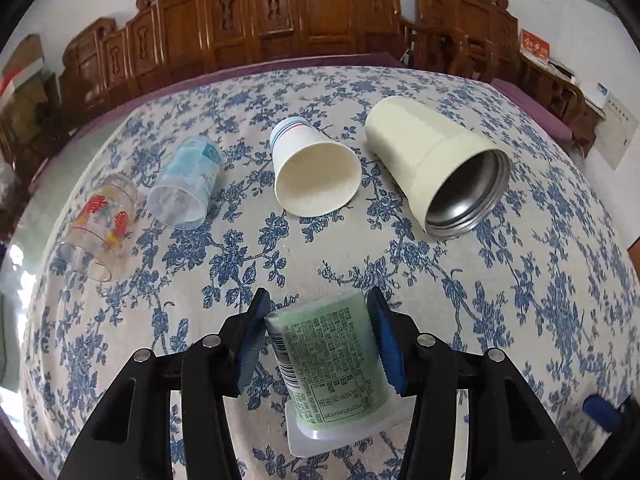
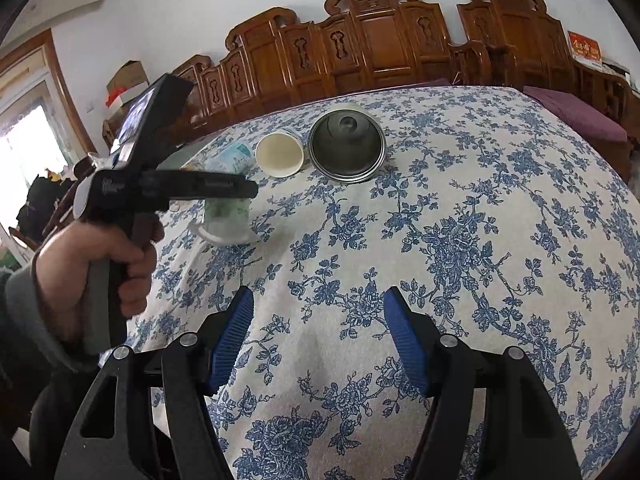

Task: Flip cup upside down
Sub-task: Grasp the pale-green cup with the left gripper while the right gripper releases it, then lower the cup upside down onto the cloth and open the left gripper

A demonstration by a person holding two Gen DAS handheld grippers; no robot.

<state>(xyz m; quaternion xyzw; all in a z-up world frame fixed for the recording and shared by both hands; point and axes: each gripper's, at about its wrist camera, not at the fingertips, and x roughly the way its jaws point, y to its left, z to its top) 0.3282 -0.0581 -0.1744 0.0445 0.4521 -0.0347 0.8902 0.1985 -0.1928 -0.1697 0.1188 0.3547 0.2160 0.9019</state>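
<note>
A green plastic cup (image 1: 336, 364) with printed text stands upside down, its wide white rim on the tablecloth. My left gripper (image 1: 318, 308) is around it, blue pads at both sides. In the right wrist view the same cup (image 2: 226, 220) shows at the left under the left gripper (image 2: 188, 190), held by a hand. My right gripper (image 2: 318, 308) is open and empty above bare cloth near the table's front.
Several cups lie on their sides along the far part of the floral tablecloth (image 1: 520, 280): a painted glass (image 1: 98, 226), a clear blue cup (image 1: 186, 182), a white paper cup (image 1: 316, 172) and a cream steel tumbler (image 1: 440, 164). Carved wooden chairs (image 1: 320, 12) stand behind.
</note>
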